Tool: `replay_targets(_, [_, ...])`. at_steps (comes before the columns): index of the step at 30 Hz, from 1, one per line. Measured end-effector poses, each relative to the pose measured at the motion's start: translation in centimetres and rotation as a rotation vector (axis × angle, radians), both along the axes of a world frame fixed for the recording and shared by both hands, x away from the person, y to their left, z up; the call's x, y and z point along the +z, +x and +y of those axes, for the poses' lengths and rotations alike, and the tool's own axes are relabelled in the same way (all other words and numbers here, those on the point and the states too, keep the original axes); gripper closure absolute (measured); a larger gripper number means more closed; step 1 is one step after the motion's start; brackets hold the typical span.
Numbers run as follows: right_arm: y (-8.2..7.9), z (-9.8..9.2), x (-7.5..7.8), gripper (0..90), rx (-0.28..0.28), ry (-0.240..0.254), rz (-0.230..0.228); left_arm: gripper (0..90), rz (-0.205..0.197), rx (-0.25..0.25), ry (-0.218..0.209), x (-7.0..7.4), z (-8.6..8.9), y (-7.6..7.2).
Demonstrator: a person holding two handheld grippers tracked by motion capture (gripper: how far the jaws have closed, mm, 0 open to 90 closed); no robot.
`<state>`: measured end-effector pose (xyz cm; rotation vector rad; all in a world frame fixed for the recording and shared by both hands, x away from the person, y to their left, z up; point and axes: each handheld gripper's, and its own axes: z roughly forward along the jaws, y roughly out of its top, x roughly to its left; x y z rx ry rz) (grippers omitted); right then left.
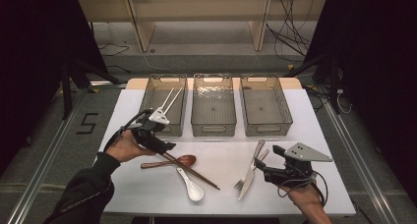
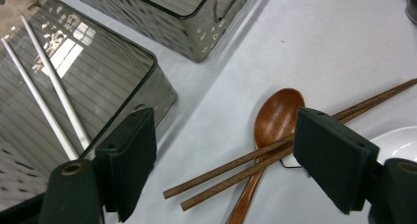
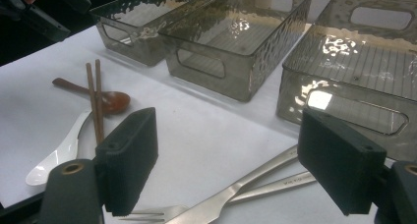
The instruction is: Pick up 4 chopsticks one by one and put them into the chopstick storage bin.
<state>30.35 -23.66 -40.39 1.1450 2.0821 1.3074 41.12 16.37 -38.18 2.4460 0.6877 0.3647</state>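
Above the near ends of the wooden chopsticks (image 2: 275,155) the left claw (image 2: 223,165) is held wide open, nothing gripped; the sticks are seen between its jaws in the left gripper view, untouched by the pads. In the high view the left claw (image 1: 164,146) is seen at the tabletop's left, just in front of the left bin (image 1: 147,98). The chopsticks (image 1: 194,171) are laid side by side, slanting across the wooden spoon (image 1: 169,161), whose bowl is turned up. A white spoon (image 1: 191,185) is laid just beside the sticks' far tips. Two white chopsticks (image 2: 46,98) are seen inside the left bin, slanting against its floor.

At the tabletop's right, the right claw (image 3: 226,170) is likewise held wide open and empty, over the handles of a fork (image 3: 265,187) and a knife (image 3: 236,194), which are crossed on the white tabletop (image 1: 221,157). In the high view the right claw (image 1: 260,166) is seen beside the fork (image 1: 242,182) and knife (image 1: 252,170).

Behind the cutlery, three clear smoky bins are set in a row: the left one, a middle bin (image 1: 196,118) and a right bin (image 1: 287,116). The middle and right bins are seen bare inside.
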Motion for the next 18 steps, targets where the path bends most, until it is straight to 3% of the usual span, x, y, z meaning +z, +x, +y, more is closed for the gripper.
replay_targets(8, [0.0,0.5,0.0,24.8,0.026,-0.005,0.009,22.9,-0.002,0.003,-0.046,-0.6,0.0,-2.0])
replay_targets(13, [0.1,1.2,0.1,26.4,0.068,-0.011,0.016,21.6,-0.007,0.048,-0.112,-1.1,0.7,-3.0])
replay_targets(18, [0.6,2.3,0.1,30.0,0.127,-0.029,0.034,20.4,-0.036,0.126,-0.176,-1.2,1.7,-3.9])
